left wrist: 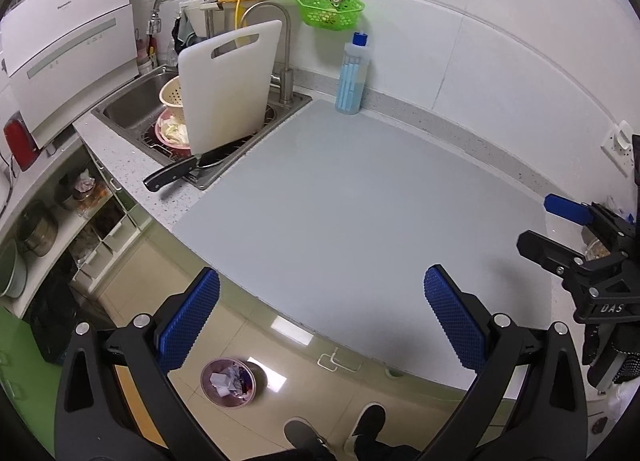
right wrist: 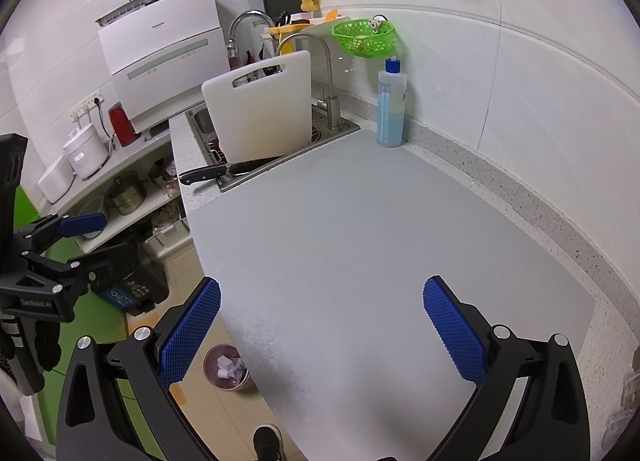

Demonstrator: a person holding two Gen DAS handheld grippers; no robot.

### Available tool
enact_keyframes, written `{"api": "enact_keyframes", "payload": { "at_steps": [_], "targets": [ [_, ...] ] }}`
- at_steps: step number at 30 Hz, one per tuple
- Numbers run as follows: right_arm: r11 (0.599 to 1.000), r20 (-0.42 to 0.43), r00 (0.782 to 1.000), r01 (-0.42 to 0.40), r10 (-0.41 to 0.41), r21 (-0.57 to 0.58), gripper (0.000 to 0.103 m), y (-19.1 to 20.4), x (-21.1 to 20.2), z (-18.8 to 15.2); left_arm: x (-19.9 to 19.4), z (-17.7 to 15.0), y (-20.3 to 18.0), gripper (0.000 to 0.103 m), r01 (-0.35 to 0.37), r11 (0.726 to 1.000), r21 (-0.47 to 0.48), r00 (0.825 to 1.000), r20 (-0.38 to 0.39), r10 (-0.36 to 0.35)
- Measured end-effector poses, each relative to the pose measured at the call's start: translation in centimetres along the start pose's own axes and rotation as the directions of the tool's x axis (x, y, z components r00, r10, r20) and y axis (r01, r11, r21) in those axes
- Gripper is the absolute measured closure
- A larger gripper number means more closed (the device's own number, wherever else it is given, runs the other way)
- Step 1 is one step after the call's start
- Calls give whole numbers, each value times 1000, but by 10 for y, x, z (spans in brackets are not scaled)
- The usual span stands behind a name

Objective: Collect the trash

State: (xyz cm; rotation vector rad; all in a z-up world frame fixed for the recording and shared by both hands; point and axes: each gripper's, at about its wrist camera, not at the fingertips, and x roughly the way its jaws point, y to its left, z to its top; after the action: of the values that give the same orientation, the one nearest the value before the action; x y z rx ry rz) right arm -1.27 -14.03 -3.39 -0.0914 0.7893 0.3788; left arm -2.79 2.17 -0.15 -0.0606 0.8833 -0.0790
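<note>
A small pink trash bin (left wrist: 229, 383) (right wrist: 228, 371) stands on the floor below the counter edge, with crumpled white paper scraps in it. The grey mat (left wrist: 340, 201) (right wrist: 360, 241) on the counter shows no loose scrap. My left gripper (left wrist: 320, 321) hovers open over the mat's front edge, nothing between its blue pads. My right gripper (right wrist: 320, 325) is open too, above the mat, and holds nothing. Each gripper appears in the other's view: the right gripper (left wrist: 560, 229) at the far right, the left gripper (right wrist: 96, 241) at the far left off the counter.
A sink (left wrist: 132, 109) holds a leaning white cutting board (left wrist: 228, 85) (right wrist: 262, 109), bowls and a strainer. A black-handled knife (left wrist: 172, 175) (right wrist: 204, 173) lies on the sink rim. A blue-capped bottle (left wrist: 352, 75) (right wrist: 391, 105) stands by the wall. A person's shoes (left wrist: 360, 433) are below.
</note>
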Motion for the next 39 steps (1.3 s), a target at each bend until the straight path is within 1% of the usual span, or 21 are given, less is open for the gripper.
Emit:
{"api": "enact_keyframes", "payload": {
  "at_steps": [3, 39],
  "targets": [
    [1000, 0, 1000, 0, 0, 0, 6, -1, 1, 1, 0, -2, -4, 3, -27, 999, 20, 1000, 4, 27],
    [1000, 1, 1000, -4, 4, -5, 6, -4, 2, 1, -2, 2, -5, 3, -29, 1000, 6, 999, 27, 29]
  ]
}}
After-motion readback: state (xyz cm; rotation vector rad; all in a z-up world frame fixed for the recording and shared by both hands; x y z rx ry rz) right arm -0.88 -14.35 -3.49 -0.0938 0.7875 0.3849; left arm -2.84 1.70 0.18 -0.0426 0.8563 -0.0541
